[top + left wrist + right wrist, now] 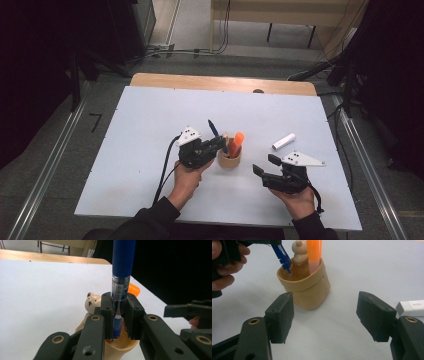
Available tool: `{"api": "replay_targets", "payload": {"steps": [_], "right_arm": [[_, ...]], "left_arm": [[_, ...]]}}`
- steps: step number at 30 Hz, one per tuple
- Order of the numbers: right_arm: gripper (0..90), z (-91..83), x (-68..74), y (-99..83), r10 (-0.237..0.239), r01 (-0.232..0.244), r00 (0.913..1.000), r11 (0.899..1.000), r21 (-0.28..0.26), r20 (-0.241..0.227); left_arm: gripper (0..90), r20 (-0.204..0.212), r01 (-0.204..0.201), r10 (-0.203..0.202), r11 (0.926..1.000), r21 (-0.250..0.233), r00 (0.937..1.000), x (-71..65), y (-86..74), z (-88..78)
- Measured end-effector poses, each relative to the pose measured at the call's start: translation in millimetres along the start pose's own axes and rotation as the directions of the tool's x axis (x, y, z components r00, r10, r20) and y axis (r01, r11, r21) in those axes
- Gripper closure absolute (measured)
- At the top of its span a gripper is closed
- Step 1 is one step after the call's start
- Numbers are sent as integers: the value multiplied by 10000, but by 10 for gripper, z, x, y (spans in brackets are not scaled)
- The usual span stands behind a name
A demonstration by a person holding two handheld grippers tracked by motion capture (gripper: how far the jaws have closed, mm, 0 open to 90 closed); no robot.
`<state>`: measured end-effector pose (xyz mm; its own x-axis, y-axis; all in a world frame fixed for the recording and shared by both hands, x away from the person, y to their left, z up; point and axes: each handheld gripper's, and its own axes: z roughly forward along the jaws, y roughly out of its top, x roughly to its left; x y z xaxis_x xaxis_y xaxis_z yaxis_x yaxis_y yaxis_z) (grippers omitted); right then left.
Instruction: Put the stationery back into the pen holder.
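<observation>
The white eraser (412, 308) bears small grey lettering too blurred to read, and the blue pen (121, 287) has a printed label I cannot make out. The tan cup (308, 293) holds an orange marker (314, 253) and a bear-topped stick (92, 302). The left gripper (119, 315) pinches the pen, tip over the cup's mouth. The right gripper (325, 315) rests nearby, jaws spread, on the white table (150, 120).

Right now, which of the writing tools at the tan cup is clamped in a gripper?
The blue pen: the left gripper is shut on its barrel, tip at the tan cup. The orange marker stands free inside.
</observation>
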<state>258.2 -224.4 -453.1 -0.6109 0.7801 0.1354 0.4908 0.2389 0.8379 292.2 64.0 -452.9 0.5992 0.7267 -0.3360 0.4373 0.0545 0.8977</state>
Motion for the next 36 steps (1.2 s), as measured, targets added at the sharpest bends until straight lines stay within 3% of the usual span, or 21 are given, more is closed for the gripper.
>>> {"api": "replay_targets", "payload": {"steps": [7,30,36], "right_arm": [[285,14,-8,-7,43,-43,10000,10000,22,-18],[283,18,-16,-14,177,-177,9998,9998,51,-55],[282,20,-17,-16,196,-196,9998,9998,55,-68]], "left_arm": [[793,-323,-677,678,9977,39,9972,-36,-33,28],[786,-591,-1339,1356,9904,332,9890,-80,-115,88],[664,-632,-1384,1400,9899,293,9881,-82,-108,79]]}}
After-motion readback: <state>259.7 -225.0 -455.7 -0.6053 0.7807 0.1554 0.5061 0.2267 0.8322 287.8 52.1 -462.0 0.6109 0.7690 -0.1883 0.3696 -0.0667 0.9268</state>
